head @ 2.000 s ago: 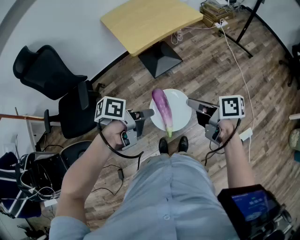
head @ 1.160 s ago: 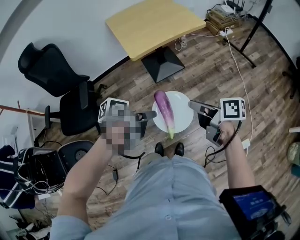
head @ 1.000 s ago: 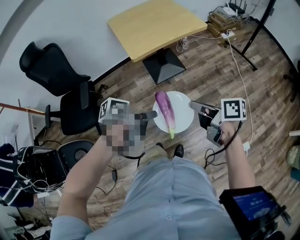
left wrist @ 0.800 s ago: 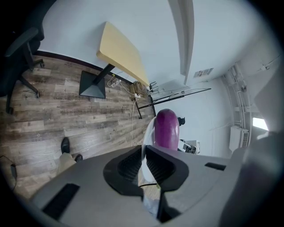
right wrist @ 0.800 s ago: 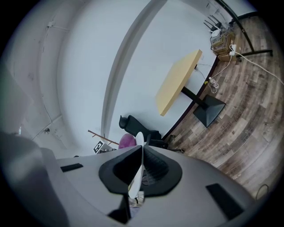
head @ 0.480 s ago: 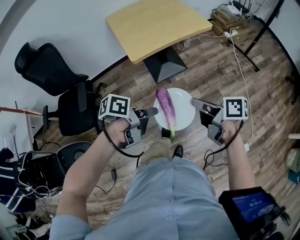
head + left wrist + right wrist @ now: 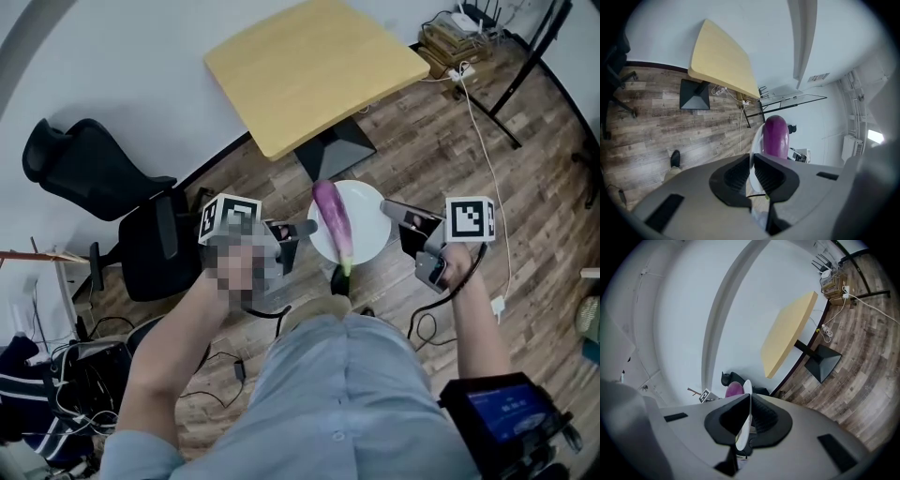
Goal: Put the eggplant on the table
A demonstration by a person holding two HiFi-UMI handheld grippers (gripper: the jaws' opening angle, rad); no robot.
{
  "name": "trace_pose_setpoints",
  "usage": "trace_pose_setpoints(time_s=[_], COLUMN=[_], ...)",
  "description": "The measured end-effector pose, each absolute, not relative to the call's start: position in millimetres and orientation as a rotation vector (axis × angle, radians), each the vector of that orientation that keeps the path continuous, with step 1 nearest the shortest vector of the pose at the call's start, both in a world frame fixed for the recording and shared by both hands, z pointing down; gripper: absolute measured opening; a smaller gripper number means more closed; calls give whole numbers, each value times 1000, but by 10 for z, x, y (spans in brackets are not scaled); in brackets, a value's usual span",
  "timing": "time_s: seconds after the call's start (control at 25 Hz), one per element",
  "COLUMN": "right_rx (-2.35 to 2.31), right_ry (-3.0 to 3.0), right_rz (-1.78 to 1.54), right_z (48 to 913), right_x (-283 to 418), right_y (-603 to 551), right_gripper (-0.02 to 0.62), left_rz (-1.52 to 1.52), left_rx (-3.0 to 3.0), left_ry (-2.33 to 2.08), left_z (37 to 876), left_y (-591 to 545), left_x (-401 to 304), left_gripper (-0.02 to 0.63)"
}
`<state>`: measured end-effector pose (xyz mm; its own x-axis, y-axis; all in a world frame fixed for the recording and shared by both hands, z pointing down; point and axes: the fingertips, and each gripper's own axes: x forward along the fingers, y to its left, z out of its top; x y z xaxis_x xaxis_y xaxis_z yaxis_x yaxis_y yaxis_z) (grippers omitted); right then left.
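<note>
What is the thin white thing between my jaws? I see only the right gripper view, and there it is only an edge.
Observer: It is the rim of a round white plate. The head view shows the right gripper shut on its right side.
Operator: Is something lying on it?
Observer: Yes, the eggplant. It lies lengthwise on the plate's left part, with its green stem end toward the person.
Operator: Who holds the other side?
Observer: The left gripper is shut on the opposite rim. The plate hangs in the air between both grippers, above the wooden floor, and is not yet over the yellow table.
</note>
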<state>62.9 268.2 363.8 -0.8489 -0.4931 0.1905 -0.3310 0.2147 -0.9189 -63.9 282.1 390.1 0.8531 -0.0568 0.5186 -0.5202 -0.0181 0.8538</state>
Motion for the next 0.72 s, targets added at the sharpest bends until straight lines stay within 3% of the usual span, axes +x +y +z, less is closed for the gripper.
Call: trace_pose_setpoints(time_s=[0.72], right_rx=[-849], right_ry=[2310], right_rz=[-1664], right_z=[3632], right_x=[447], right_y=[1642], right_gripper=[11], left_rz=[406], left_rx=[1592], left_ry=[-444], left_z=[3860], left_y=[1739], left_x=[-852], left_gripper=[32])
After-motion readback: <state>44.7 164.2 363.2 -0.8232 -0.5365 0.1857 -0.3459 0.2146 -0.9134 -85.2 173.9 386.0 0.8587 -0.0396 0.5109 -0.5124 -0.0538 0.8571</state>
